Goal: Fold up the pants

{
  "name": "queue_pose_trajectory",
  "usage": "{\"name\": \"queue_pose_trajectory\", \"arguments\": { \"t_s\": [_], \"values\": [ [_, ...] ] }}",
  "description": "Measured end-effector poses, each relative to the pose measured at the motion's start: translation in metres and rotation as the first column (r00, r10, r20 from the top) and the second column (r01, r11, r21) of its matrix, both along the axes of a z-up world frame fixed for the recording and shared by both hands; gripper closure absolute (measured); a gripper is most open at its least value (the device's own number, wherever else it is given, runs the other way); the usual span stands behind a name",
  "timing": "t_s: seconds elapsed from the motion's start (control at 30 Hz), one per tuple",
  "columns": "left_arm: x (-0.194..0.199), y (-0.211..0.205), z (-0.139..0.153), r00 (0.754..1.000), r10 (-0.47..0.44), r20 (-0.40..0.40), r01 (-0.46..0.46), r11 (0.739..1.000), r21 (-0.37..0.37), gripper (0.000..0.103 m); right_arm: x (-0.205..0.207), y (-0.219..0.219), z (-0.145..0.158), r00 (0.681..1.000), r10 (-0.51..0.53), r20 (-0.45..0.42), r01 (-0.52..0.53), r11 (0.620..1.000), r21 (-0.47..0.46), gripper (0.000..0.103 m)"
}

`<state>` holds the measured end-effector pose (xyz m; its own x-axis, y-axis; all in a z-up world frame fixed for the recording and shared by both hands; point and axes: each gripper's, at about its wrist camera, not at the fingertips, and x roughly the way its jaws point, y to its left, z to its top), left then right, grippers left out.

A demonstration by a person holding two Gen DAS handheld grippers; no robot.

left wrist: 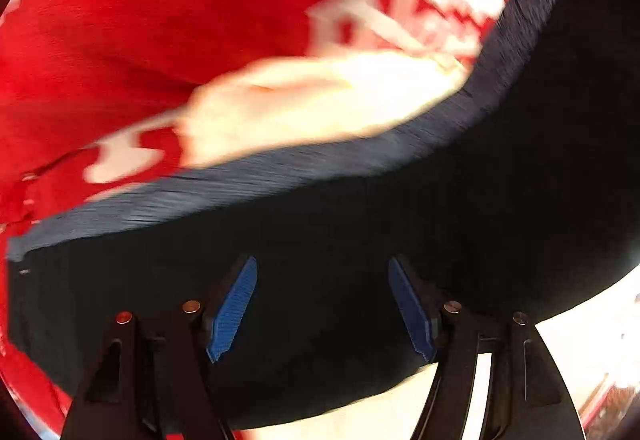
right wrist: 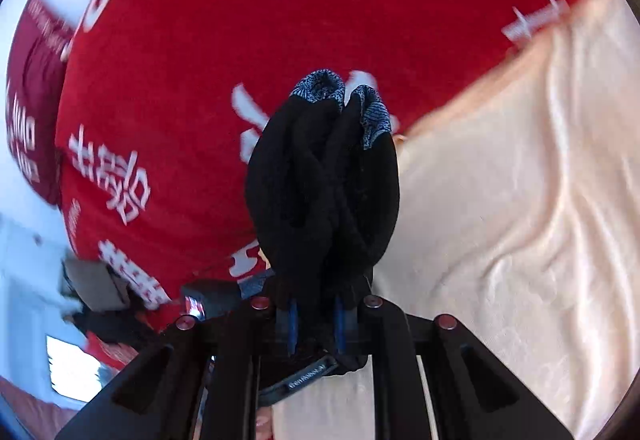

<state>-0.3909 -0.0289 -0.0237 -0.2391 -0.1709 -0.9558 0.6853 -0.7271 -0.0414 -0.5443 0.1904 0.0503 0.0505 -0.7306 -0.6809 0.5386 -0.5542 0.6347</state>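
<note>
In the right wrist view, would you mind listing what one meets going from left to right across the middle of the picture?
Red printed cloth → bunched black pants held in the right tool → cream sheet.

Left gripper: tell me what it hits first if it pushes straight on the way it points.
Most likely the dark pants: the left gripper stands open right over that fabric, nothing between. Depth is blurred.

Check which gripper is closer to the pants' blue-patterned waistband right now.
Right. The right gripper is shut on the bunched pants, waistband poking out past its fingers. The left gripper is open over the dark fabric, short of the band.
</note>
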Motion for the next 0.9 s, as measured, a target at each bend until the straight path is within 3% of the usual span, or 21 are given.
{"name": "queue_pose_trajectory", "arguments": {
  "t_s": [0.03,0.2,0.27,0.37,0.43,0.5,0.53,0.57,0.6,0.63,0.67,0.7,0.8,0.83,0.9],
  "values": [
    [0.018,-0.013,0.007,1.0,0.023,0.003,-0.023,0.999,-0.028,0.019,0.012,-0.011,0.011,0.998,0.038,-0.051,-0.037,0.999,0.021,0.088],
    [0.111,-0.067,0.02,0.987,0.153,0.056,-0.148,0.986,-0.078,0.017,0.081,-0.074,0.03,0.949,0.233,-0.214,-0.206,0.968,0.141,0.088],
    [0.148,-0.074,0.016,0.977,0.192,0.091,-0.184,0.979,-0.082,0.017,0.121,-0.107,0.019,0.906,0.335,-0.261,-0.286,0.935,0.208,0.088],
    [0.185,-0.077,0.008,0.959,0.243,0.144,-0.234,0.969,-0.077,0.017,0.182,-0.15,-0.012,0.832,0.46,-0.31,-0.364,0.875,0.32,0.074],
    [0.207,-0.082,0.006,0.952,0.265,0.157,-0.256,0.964,-0.07,0.017,0.228,-0.18,-0.049,0.747,0.573,-0.338,-0.4,0.792,0.461,0.061],
    [0.218,-0.084,0.007,0.949,0.277,0.151,-0.27,0.96,-0.071,0.017,0.272,-0.201,-0.083,0.628,0.691,-0.357,-0.384,0.674,0.631,0.058],
    [0.223,-0.088,0.007,0.949,0.282,0.143,-0.275,0.959,-0.068,0.017,0.289,-0.205,-0.088,0.562,0.731,-0.387,-0.348,0.634,0.691,0.058],
    [0.224,-0.09,0.007,0.949,0.284,0.136,-0.278,0.958,-0.063,0.017,0.308,-0.206,-0.085,0.482,0.766,-0.426,-0.318,0.606,0.729,0.057],
    [0.23,-0.095,0.004,0.95,0.285,0.13,-0.28,0.958,-0.058,0.017,0.317,-0.206,-0.077,0.454,0.772,-0.444,-0.321,0.607,0.727,0.057],
    [0.228,-0.094,0.005,0.952,0.282,0.119,-0.278,0.959,-0.053,0.017,0.326,-0.201,-0.061,0.454,0.764,-0.458,-0.345,0.625,0.7,0.055],
    [0.227,-0.103,-0.001,0.953,0.28,0.112,-0.276,0.96,-0.048,0.017,0.328,-0.196,-0.049,0.48,0.751,-0.453,-0.373,0.642,0.669,0.053],
    [0.226,-0.103,-0.002,0.957,0.272,0.102,-0.27,0.962,-0.037,0.017,0.327,-0.19,-0.037,0.531,0.731,-0.427,-0.41,0.663,0.626,0.047],
    [0.207,-0.091,-0.013,0.967,0.232,0.103,-0.234,0.972,0.009,0.017,0.287,-0.175,-0.021,0.784,0.58,-0.223,-0.465,0.786,0.408,0.044],
    [0.203,-0.086,-0.027,0.966,0.226,0.128,-0.23,0.973,0.015,0.017,0.263,-0.168,-0.027,0.871,0.483,-0.092,-0.435,0.845,0.312,0.044],
    [0.202,-0.081,-0.044,0.964,0.22,0.152,-0.228,0.973,0.035,0.014,0.225,-0.155,-0.049,0.942,0.309,0.129,-0.331,0.919,0.214,0.044]
  ]
}}
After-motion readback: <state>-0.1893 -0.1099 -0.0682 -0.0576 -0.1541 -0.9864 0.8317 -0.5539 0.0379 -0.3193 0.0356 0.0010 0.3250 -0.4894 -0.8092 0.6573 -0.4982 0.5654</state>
